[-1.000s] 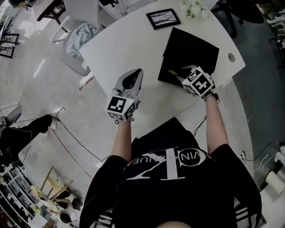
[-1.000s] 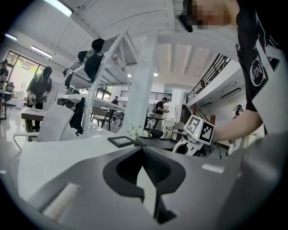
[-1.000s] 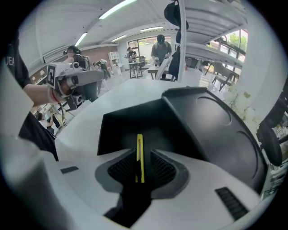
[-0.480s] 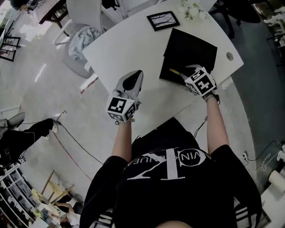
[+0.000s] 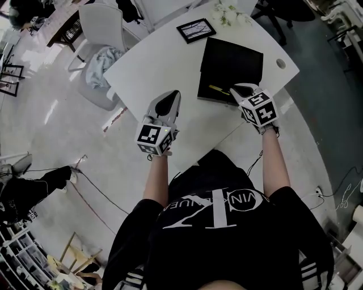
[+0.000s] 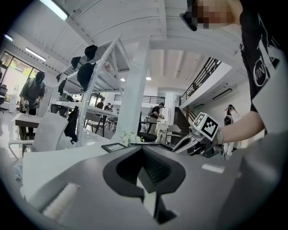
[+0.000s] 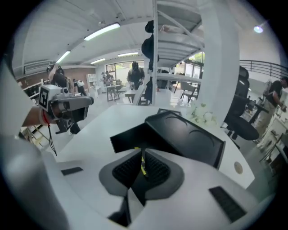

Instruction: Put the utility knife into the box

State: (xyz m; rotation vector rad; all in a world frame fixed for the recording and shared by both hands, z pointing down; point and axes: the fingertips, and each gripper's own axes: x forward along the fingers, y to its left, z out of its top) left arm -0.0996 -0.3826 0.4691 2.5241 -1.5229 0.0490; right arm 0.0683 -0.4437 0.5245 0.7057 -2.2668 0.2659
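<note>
- A slim yellow utility knife [image 5: 218, 89] is being gripped by the right gripper [image 5: 232, 90], whose tongs are being pressed shut on it.
- In the right gripper view, the knife is being shown as a thin yellow strip pinched between the ribbed pads [image 7: 155, 170].
- The knife is being held over the near part of a flat black box [image 5: 235, 62], with its free end pointing toward the box's left side.
- Whether the knife is touching the box's floor cannot be told.
- The box is being carried by a white counter [image 5: 159, 68], close to the edge nearest the person, with its embossed lid standing raised.
- The left gripper [image 5: 174, 95] is being rested on the counter, well apart from the box, to its left.
- Its tongs are being held together with nothing between them.
- A black picture frame [image 5: 195, 30] is being seen lying flat on the counter beyond the box, with a small bunch of white flowers [image 5: 227, 12] near it.
- A white chair [image 5: 102, 25] with a grey cloth [image 5: 102, 59] draped on it is being seen off the counter's far left.
</note>
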